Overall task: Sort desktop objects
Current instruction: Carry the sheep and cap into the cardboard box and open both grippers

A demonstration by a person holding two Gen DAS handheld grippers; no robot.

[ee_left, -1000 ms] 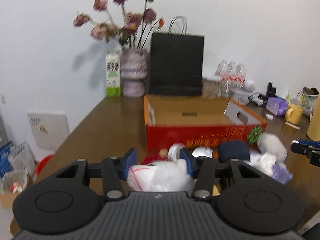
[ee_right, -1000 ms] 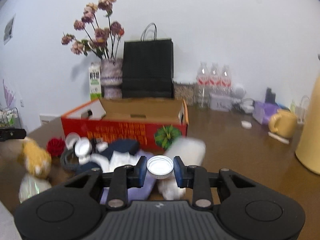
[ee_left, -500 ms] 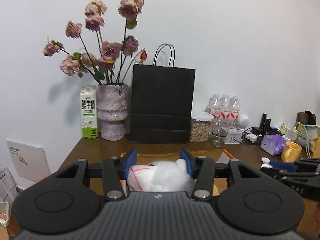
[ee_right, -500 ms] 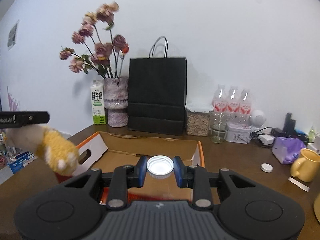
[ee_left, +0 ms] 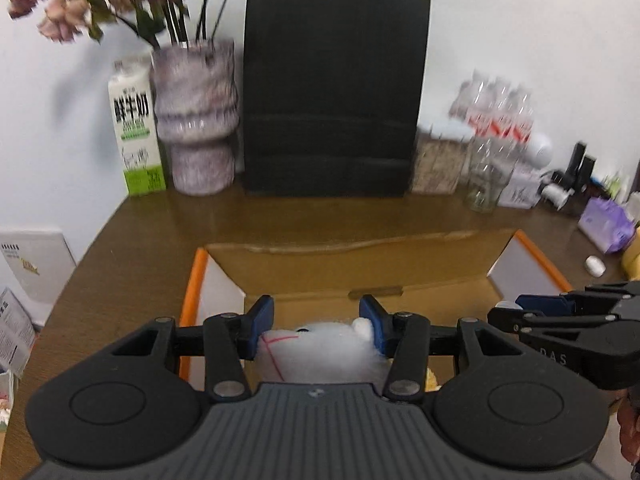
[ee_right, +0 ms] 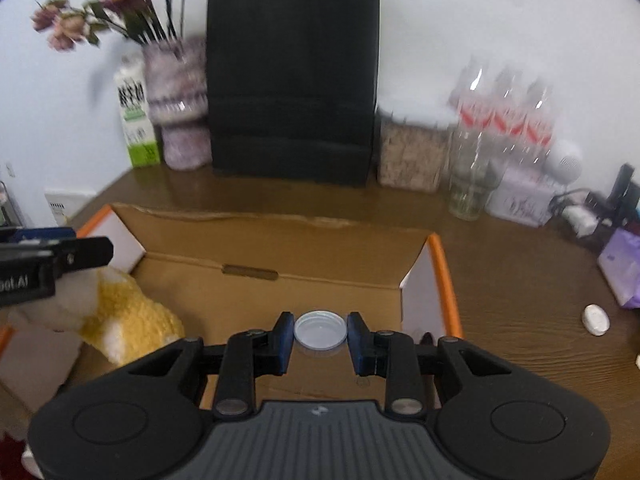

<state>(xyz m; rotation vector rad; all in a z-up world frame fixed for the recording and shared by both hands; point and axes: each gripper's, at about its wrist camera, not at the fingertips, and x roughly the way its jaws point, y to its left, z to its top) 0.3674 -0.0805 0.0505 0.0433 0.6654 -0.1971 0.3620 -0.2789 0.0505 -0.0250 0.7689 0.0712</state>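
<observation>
My left gripper [ee_left: 318, 330] is shut on a white and yellow plush toy [ee_left: 320, 352] and holds it over the open cardboard box [ee_left: 420, 276]. From the right wrist view the toy [ee_right: 124, 320] hangs inside the box's left part under the left gripper [ee_right: 56, 260]. My right gripper [ee_right: 320, 338] is shut on a white bottle cap [ee_right: 320, 329] and holds it above the box floor [ee_right: 280, 304]. The right gripper also shows at the right of the left wrist view [ee_left: 520, 312].
Behind the box stand a black paper bag [ee_left: 336, 92], a vase of dried flowers [ee_left: 196, 120], a milk carton [ee_left: 136, 136], a grain jar [ee_right: 412, 156], a glass [ee_right: 472, 184] and water bottles [ee_right: 508, 112]. A purple pack [ee_right: 624, 268] and a small white cap [ee_right: 596, 319] lie right.
Both grippers moved forward and tipped down over the open box, carrying the plush toy and the cap. The pile of loose objects has dropped out of view.
</observation>
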